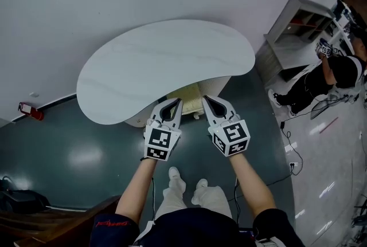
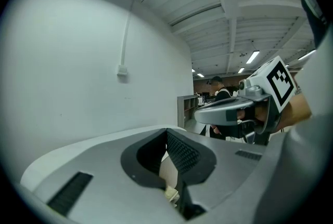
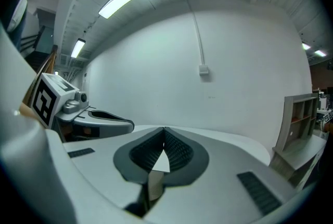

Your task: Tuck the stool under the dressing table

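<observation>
We hold the left gripper (image 1: 179, 102) and the right gripper (image 1: 205, 100) side by side over the near edge of the white, kidney-shaped dressing table (image 1: 166, 62). Both pairs of jaws are pressed together with nothing between them. The pale cream stool (image 1: 192, 93) sits under the tabletop and shows only in part between the two grippers. The marker cube (image 1: 159, 144) on each gripper carries black-and-white square patterns only. The red lettering on the person's dark sleeve (image 1: 112, 222) is too small to read. A white open shelf unit (image 1: 298, 19) stands to the right on the dark green floor (image 1: 86, 154).
</observation>
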`<action>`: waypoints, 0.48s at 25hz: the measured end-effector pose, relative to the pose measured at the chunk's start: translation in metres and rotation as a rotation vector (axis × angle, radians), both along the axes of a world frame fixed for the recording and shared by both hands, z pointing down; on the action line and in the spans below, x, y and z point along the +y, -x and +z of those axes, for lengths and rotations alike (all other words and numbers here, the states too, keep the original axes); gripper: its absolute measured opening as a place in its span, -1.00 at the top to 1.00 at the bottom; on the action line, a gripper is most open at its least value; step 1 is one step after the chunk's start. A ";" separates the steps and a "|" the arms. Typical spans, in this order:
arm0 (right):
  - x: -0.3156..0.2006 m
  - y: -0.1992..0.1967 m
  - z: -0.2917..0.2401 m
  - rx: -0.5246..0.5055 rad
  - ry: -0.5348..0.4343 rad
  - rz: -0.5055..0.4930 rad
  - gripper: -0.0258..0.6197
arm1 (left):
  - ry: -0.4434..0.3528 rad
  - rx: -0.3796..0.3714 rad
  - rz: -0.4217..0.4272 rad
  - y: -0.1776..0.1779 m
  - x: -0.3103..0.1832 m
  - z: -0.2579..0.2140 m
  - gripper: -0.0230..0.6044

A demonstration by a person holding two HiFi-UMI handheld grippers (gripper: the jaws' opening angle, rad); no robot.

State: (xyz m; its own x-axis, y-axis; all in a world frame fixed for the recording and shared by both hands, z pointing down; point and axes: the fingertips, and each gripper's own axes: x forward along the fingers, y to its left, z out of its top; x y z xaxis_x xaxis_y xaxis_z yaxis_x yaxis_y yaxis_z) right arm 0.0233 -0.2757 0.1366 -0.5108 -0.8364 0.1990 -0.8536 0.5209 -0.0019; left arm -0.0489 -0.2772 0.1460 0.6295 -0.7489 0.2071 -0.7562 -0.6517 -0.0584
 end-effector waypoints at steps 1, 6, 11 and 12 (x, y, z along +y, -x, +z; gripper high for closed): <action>0.002 0.000 -0.005 -0.002 -0.004 -0.003 0.87 | 0.000 0.002 -0.003 0.000 0.003 -0.004 0.87; 0.018 0.001 -0.025 0.013 -0.029 -0.021 0.87 | 0.007 0.020 -0.008 -0.004 0.018 -0.022 0.87; 0.038 -0.002 -0.035 0.019 -0.047 -0.020 0.87 | -0.019 0.020 -0.006 -0.012 0.035 -0.038 0.87; 0.040 -0.004 -0.038 0.019 -0.052 -0.017 0.87 | -0.024 0.021 -0.003 -0.014 0.038 -0.041 0.87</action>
